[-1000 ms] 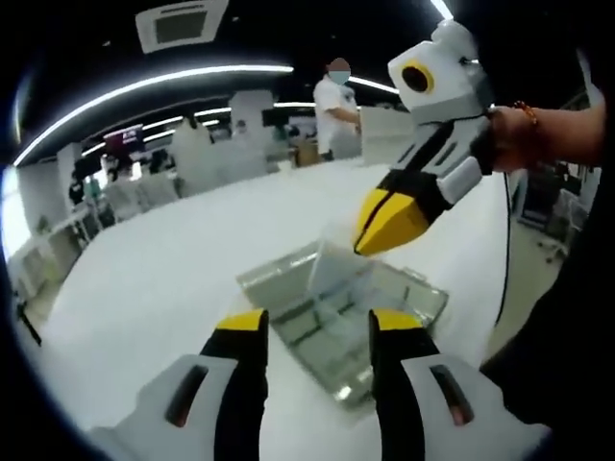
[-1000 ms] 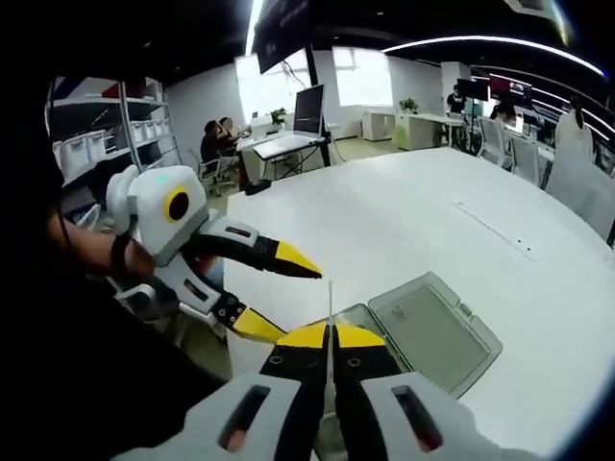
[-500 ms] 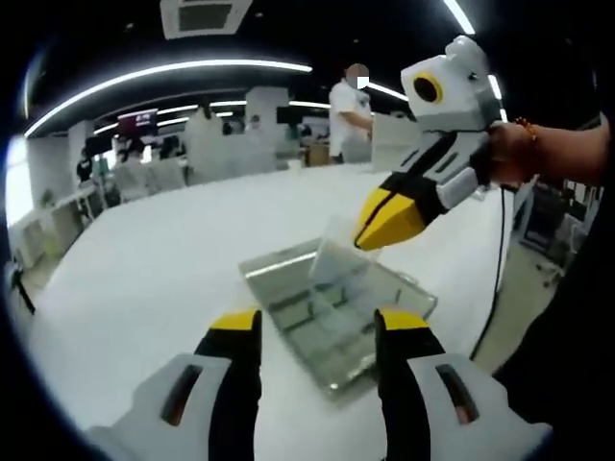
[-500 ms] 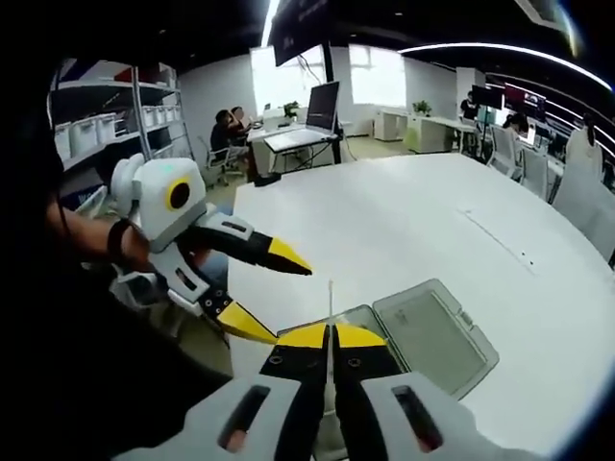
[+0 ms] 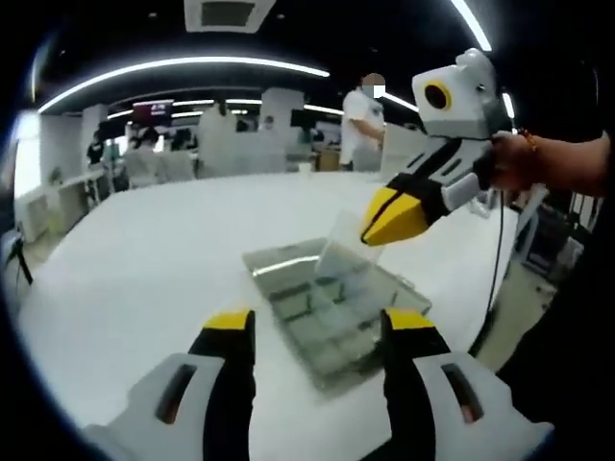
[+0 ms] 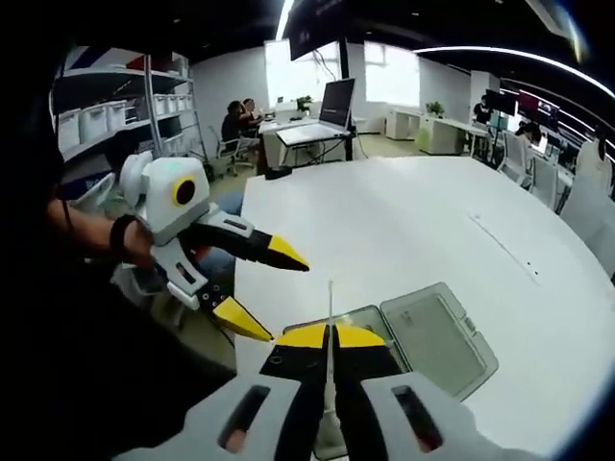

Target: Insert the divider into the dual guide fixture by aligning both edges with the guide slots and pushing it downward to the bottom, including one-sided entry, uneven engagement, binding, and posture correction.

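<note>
In the left gripper view, your right tool pinches the thin clear plastic divider by its top corner, tilted over the clear compartmented plastic fixture on the white counter, so one edge may enter its slot first and bind, while your spread left tool steadies nothing. In the right gripper view, the divider stands edge-on between your pressed-together jaws; the left tool hovers near, and pushing down now risks sliding the fixture.
</note>
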Motion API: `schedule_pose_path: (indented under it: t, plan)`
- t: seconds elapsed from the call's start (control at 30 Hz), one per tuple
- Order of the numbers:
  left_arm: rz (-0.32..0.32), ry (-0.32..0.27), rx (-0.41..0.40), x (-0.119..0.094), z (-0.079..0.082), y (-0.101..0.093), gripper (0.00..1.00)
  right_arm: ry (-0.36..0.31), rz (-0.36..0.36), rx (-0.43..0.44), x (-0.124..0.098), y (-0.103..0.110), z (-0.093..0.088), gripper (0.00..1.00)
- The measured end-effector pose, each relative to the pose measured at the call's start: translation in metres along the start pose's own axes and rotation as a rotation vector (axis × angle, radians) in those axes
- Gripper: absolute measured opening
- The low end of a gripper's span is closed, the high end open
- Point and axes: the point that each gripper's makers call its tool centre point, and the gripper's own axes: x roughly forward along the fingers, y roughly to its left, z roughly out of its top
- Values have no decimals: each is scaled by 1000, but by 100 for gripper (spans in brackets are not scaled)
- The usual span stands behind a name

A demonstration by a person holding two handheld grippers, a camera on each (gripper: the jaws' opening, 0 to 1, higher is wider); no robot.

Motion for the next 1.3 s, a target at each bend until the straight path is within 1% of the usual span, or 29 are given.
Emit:
schedule_pose_path:
  t: [0.07,0.13,0.3,0.37,0.47,0.57,0.67,0.8,0.87,0.93,0.97,1.1,1.17,1.3]
  plan:
    - [2,3,-10,-1,-2,1,53,6,12,-7,2,2,0,0]
    - [1,-7,-15,-3,-3,1,56,12,16,-18,4,4,0,0]
    - [29,-29,-52,-6,-4,6,57,21,16,-33,6,2,-1,0]
    - [33,-26,-66,-7,-5,8,57,20,18,-33,7,2,0,0]
    - [32,-24,-68,-9,-7,9,58,18,16,-36,8,0,1,0]
    - [45,-22,-67,-12,-8,13,58,18,17,-39,9,-1,3,0]
    - [58,-37,-70,-15,-7,16,60,22,22,-48,11,0,4,0]
    - [69,-35,-71,-18,-9,20,60,30,40,-59,15,2,4,0]
    - [73,-45,-78,-21,-9,20,61,24,58,-43,17,4,4,0]
    - [73,-45,-84,-21,-10,20,63,36,50,-55,18,2,3,0]
    - [71,-46,-88,-22,-10,19,64,50,45,-77,18,1,1,0]
    - [66,-47,-85,-23,-11,15,66,42,52,-58,20,-2,3,0]
    - [64,-40,-87,-22,-13,14,69,42,51,-57,20,-4,3,0]
    - [66,-47,-100,-23,-13,13,71,56,60,-74,23,-6,1,0]
